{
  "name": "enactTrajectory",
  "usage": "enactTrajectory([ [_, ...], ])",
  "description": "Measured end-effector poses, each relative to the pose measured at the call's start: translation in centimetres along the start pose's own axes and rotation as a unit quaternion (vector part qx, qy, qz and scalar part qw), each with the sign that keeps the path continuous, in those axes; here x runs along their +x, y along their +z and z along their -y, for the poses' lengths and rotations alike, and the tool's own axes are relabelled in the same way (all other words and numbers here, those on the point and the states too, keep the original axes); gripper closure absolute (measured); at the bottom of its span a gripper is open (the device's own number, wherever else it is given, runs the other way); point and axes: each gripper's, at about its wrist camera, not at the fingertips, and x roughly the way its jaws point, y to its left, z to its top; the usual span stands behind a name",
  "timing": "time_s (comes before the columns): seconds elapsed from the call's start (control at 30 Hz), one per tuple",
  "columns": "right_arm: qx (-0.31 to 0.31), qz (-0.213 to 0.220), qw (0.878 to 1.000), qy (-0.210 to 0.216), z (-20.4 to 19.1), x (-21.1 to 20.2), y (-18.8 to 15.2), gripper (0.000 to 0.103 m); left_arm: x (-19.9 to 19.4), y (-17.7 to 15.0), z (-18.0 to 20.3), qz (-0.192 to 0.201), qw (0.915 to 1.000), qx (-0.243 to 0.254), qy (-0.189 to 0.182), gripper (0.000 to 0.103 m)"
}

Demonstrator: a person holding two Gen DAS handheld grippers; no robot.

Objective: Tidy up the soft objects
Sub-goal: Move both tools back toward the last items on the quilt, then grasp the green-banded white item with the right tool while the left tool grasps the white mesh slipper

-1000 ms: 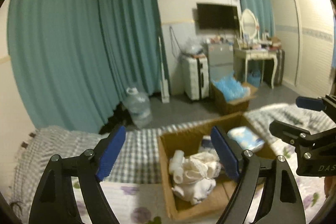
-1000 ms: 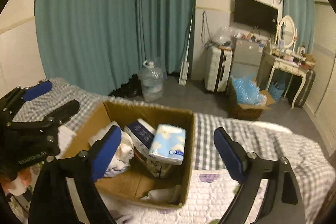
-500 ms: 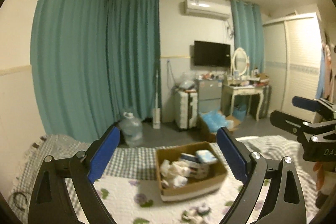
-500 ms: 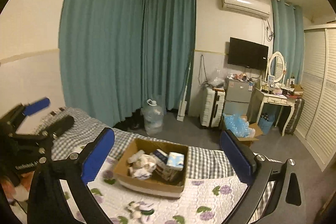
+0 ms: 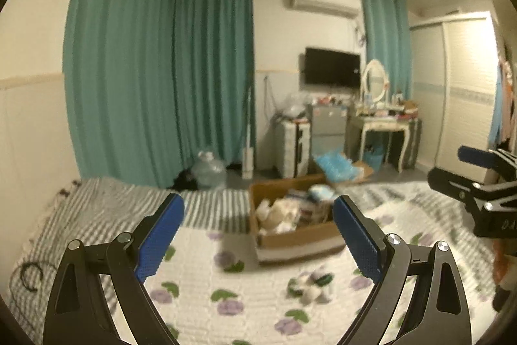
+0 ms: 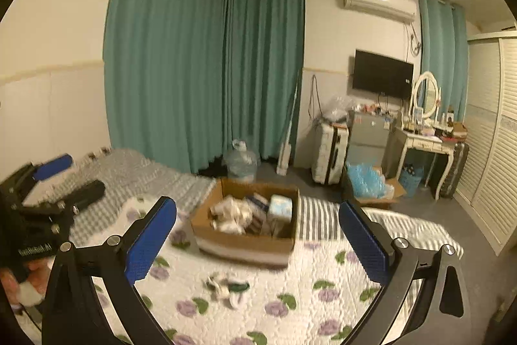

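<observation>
A: We hold the left gripper (image 5: 258,236) with its jaws spread wide and nothing between the blue pads (image 5: 157,240). The right gripper (image 6: 257,240) is just as wide and just as empty.

B: Both hang above the floral quilt (image 6: 300,290), and each shows at the edge of the other's view.

A: Nearest us on the quilt lies a small soft bundle (image 6: 226,285), white with a dark green patch. It is too blurred for us to name it.

B: Beyond it stands the cardboard box (image 6: 245,243), already part filled: pale bunched cloth (image 6: 229,212) on one side, a light blue tissue pack (image 6: 280,207) on the other.

A: We judge the bundle light and limp, so it will sag and may trail loose ends when lifted.

B: Then we should pinch it across its thickest middle, where the folds gather, not at an edge, which would likely unravel or slip from the pads.

A: The quilt will give under us too, so we press lightly.
</observation>
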Motion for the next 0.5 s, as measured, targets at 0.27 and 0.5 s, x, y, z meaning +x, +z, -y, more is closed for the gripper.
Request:
enactTrajectory([
  [0.27, 0.021, -0.113, 0.993, 0.029, -0.1, 11.5, -8.3, 0.002, 9.5, -7.8, 0.1, -0.108, 0.9939, -0.006, 0.019, 0.008],
  [0.5, 0.043, -0.204, 0.978, 0.029, 1.8, 20.8, -15.9, 0.012, 14.4, -12.7, 0.3, -0.164, 0.9862, -0.019, 0.013, 0.008],
])
